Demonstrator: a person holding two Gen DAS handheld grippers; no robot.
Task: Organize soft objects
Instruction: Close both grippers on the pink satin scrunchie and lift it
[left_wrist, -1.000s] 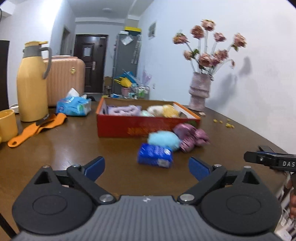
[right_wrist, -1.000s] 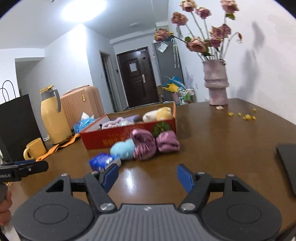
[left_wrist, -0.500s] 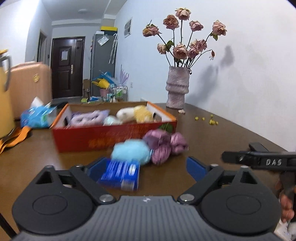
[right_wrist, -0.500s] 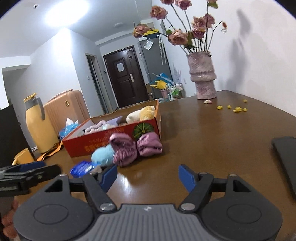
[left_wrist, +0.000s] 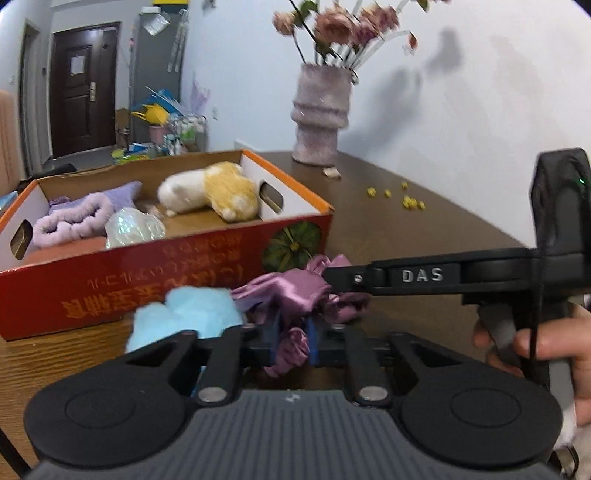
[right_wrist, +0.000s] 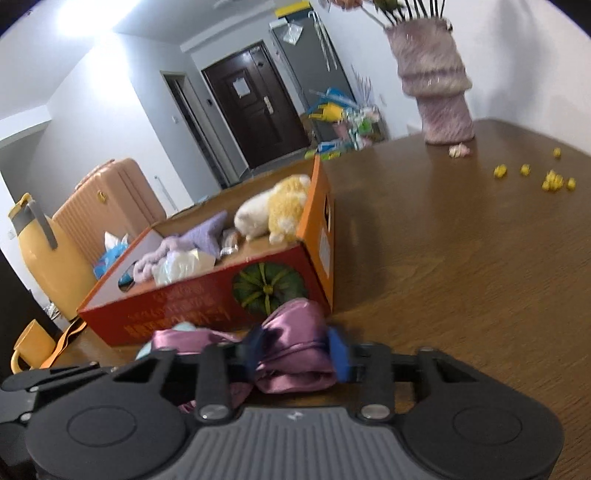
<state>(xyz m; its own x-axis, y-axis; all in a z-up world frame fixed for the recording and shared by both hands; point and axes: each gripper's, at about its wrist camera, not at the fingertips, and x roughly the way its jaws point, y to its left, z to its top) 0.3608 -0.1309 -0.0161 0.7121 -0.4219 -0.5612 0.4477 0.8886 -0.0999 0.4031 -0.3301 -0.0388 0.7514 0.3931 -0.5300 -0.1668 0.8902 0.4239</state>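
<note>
A red cardboard box (left_wrist: 177, 280) holds a white-and-yellow plush (left_wrist: 210, 192), a lilac fluffy band (left_wrist: 74, 221) and a pale wrapped ball (left_wrist: 133, 230). In front of it lie a light blue fluffy puff (left_wrist: 188, 314) and purple satin scrunchies (left_wrist: 284, 291). My left gripper (left_wrist: 291, 338) is shut on a fold of one mauve scrunchie. My right gripper (right_wrist: 295, 350) has a pinker satin scrunchie (right_wrist: 295, 332) filling the gap. Its jaws are closing and both pads press on it. The right gripper's fingers (left_wrist: 406, 276) reach in from the right over the pile.
A pink vase (left_wrist: 319, 114) of dried roses stands at the back by the wall, with yellow crumbs (left_wrist: 406, 201) near it. A yellow thermos (right_wrist: 40, 254), a yellow cup (right_wrist: 29, 347) and a peach suitcase (right_wrist: 107, 210) are to the left. A person's hand (left_wrist: 546, 343) holds the right gripper.
Both grippers moved forward to the pile in front of the box and their jaws closed on the satin scrunchies. The blue pack passed under the left gripper.
</note>
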